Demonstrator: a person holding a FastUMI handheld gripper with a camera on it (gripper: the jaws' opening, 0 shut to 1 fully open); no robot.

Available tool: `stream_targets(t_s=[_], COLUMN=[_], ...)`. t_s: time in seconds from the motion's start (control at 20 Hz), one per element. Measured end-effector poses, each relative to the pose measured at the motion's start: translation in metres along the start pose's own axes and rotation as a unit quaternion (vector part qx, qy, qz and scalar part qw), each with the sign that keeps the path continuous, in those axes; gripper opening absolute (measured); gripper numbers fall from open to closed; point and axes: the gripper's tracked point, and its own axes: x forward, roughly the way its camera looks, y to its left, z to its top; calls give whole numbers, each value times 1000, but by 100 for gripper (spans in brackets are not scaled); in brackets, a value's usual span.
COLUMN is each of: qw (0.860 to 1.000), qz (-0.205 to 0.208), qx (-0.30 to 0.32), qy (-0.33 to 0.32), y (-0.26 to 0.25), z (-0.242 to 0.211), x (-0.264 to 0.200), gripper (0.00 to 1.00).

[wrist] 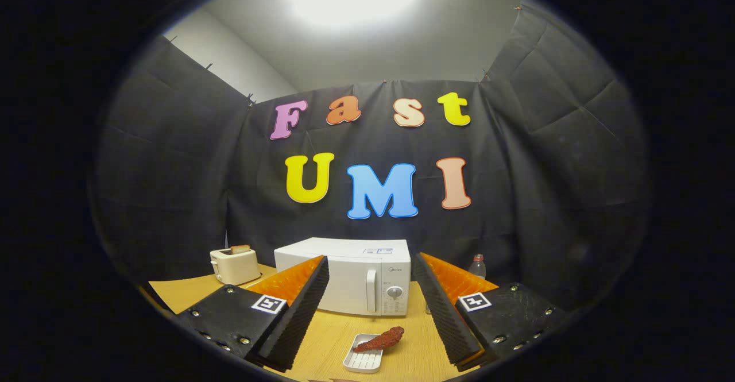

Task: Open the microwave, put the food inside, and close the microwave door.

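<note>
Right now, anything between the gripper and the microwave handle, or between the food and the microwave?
The gripper is open and holds nothing. Between it and the handle lies only the small tray with the food, low on the table. The microwave door is shut, blocking the food's way in.

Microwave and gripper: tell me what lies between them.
In the gripper view, the food on a small white tray lies on the table, between the open gripper and the shut microwave.
</note>
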Motion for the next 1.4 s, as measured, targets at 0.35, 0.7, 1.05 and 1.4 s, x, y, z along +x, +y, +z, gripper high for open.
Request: stream_targets(t_s=[0.35, 0.7, 1.05, 1.4], qw=[1000, 998, 998, 998], qz=[9, 34, 40, 36], qx=[-18, -43, -39, -25], qy=[19, 16, 33, 46], y=[21, 50, 60, 65], z=[-36, -60, -84, -103], x=[35, 76, 107, 138], gripper=[94, 94, 94, 94])
